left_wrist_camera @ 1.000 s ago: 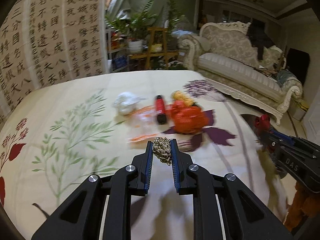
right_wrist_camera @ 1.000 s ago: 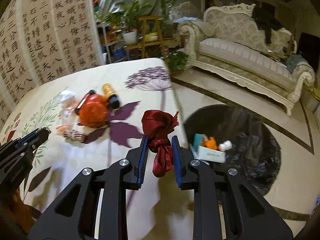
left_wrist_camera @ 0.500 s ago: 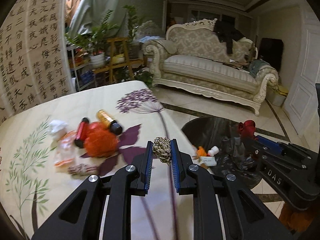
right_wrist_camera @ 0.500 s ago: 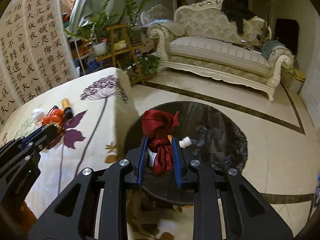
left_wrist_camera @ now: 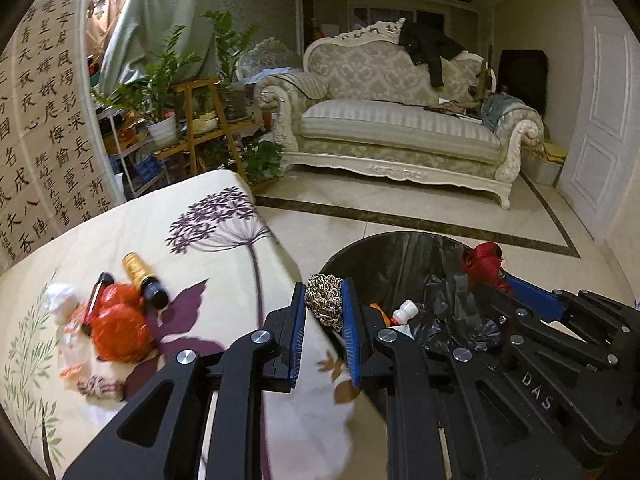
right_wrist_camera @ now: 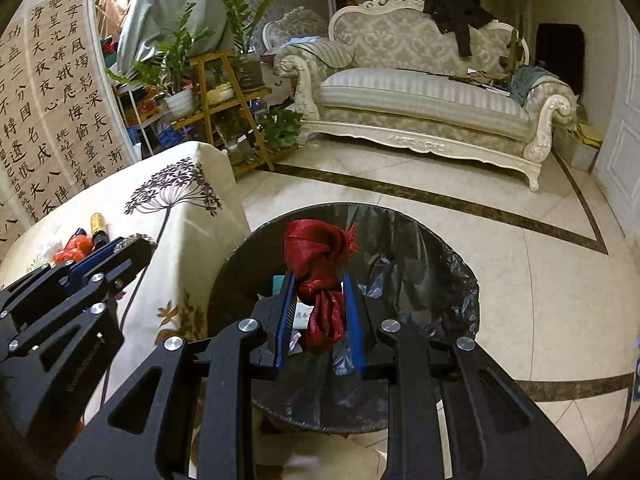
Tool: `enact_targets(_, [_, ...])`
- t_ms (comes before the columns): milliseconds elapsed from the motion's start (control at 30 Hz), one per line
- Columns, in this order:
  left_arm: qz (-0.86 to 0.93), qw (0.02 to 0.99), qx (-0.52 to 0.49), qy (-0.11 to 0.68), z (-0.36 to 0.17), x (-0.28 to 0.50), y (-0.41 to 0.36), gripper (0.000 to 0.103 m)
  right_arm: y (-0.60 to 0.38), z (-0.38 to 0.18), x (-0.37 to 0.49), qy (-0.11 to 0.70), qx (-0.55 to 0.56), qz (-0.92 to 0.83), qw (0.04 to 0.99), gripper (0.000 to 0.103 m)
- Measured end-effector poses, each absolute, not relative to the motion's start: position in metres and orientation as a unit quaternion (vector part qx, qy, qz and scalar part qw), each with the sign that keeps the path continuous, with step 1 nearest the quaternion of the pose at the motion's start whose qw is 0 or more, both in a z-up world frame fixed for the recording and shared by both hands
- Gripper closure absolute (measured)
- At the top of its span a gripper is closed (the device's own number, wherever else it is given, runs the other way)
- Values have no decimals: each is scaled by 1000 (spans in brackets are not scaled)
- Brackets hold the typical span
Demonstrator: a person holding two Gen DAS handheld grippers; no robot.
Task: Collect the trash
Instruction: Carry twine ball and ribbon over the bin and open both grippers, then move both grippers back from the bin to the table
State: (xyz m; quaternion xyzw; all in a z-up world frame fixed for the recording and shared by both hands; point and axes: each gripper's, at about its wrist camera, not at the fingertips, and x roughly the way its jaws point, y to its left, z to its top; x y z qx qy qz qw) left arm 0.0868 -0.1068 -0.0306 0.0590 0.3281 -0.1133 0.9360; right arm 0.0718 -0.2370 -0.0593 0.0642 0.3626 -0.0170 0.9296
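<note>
My left gripper (left_wrist_camera: 323, 300) is shut on a tan braided rope wad (left_wrist_camera: 325, 301), held at the table's edge beside the rim of the black-lined trash bin (left_wrist_camera: 394, 246). In the right wrist view my right gripper (right_wrist_camera: 319, 292) is shut on a knotted red ribbon (right_wrist_camera: 318, 264), hanging over the bin's (right_wrist_camera: 430, 256) opening. That ribbon (left_wrist_camera: 482, 262) and its gripper also show in the left view, over the bin. Trash left on the flowered tablecloth (left_wrist_camera: 208, 248): an orange net ball (left_wrist_camera: 118, 332), a gold-and-black tube (left_wrist_camera: 144, 280), white tissue (left_wrist_camera: 60, 298), a small rope piece (left_wrist_camera: 98, 386).
Inside the bin lie a small white bottle (left_wrist_camera: 405, 311) and other scraps. A cream sofa (left_wrist_camera: 400, 128) stands across the tiled floor. Potted plants on a wooden stand (left_wrist_camera: 200, 120) sit behind the table, with a calligraphy screen (left_wrist_camera: 44, 128) to the left.
Both grippers have swung right, from over the table toward the bin, each keeping its load. The red ribbon is now over the bin's opening and the rope wad has reached the table's edge.
</note>
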Motion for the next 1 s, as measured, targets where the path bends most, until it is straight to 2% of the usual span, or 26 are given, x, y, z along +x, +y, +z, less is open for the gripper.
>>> enact_targets(200, [-118,929,71,342,-38,101,-118,81,-248,-67,82,369,73,-27,926,79])
enact_targets(233, [-118,928,69,345,-39,102,-119,76,-249,-67,83,368,75,-29,926,79])
enact_targets(267, [-116,928,66,347,-39,103,-119,63,-251,-68,84,368,77,-30,926,78])
enact_targets(333, [-107,931,60,345,-38,104,-117,46,-253,-70,84,368,79,-35,926,77])
enact_targets(367, [-105,932,56,343,-37,104,-115,44,-254,-70,83,367,80,-38,926,71])
enact_targets(433, [-105,932,50,343,-37,103,-112,44,-256,-70,82,366,83,-43,926,67])
enact_targets(667, [-102,935,48,338,-34,99,-108,32,-258,-70,78,366,86,-50,925,63])
enact_targets(733, [-101,935,48,337,-33,97,-106,31,-257,-69,76,366,87,-51,925,59])
enact_targets(1000, [-85,938,37,335,-25,87,-84,30,-245,-64,69,363,89,-40,927,58])
